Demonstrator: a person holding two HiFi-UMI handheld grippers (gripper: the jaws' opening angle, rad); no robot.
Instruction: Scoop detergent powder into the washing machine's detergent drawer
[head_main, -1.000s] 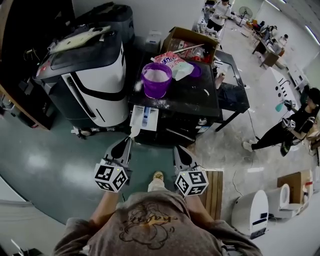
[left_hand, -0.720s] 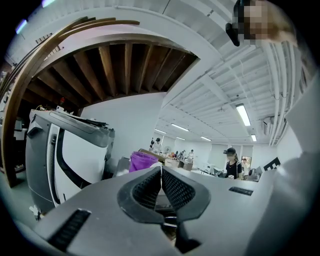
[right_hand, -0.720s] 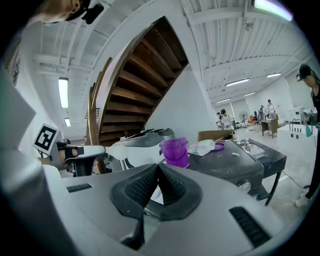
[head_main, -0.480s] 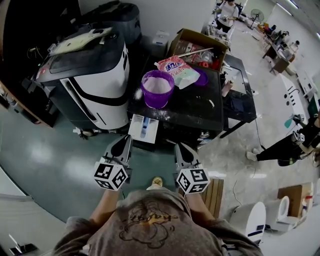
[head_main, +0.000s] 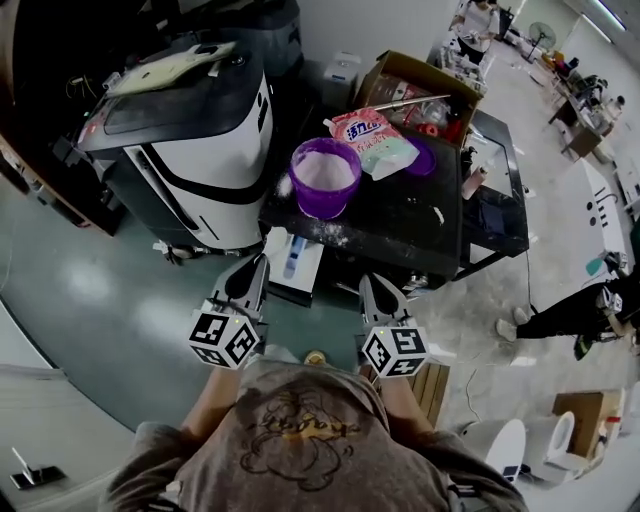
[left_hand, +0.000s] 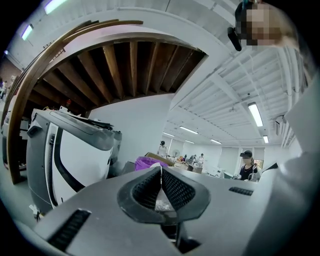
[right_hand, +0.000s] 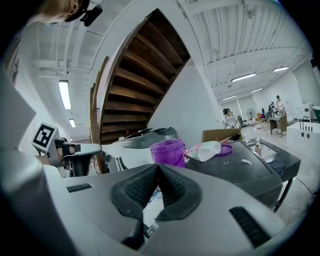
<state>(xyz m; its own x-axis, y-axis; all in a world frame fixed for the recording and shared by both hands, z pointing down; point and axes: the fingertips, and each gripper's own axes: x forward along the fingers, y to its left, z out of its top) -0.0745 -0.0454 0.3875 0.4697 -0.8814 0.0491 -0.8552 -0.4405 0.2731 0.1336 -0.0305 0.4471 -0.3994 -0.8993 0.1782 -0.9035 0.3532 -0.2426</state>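
**Both tools closed, held low in front of the open drawer**

In the head view the two tools sit side by side at lower centre, just above the person's chest and pointing up the frame toward the black worktop (head_main: 400, 215).

The left tool (head_main: 257, 263) has its jaws pressed together on a thin white strip seen edge-on in its own view. This looks like the handle of the scoop (left_hand: 160, 171), and a few pale grains lie in the hollow just below the pads. Its tip is near the lower left corner of the drawer (head_main: 292, 258), but whether they touch cannot be told.

The right tool (head_main: 367, 283) is also closed. Its pads meet along their length with nothing between them, and it is apart from the drawer, to that drawer's lower right.

The drawer is a white tray with a blue part in its middle. It sticks out from the worktop's near edge, left of centre.

Above it on the worktop is a purple tub (head_main: 324, 175) filled with white powder, and loose powder is scattered between the tub and the near edge. A detergent bag (head_main: 372, 135) lies to the tub's upper right, partly over a purple lid (head_main: 425, 158). An open cardboard box (head_main: 420, 85) sits behind them.

A large white-and-black machine (head_main: 190, 140) fills the upper left.
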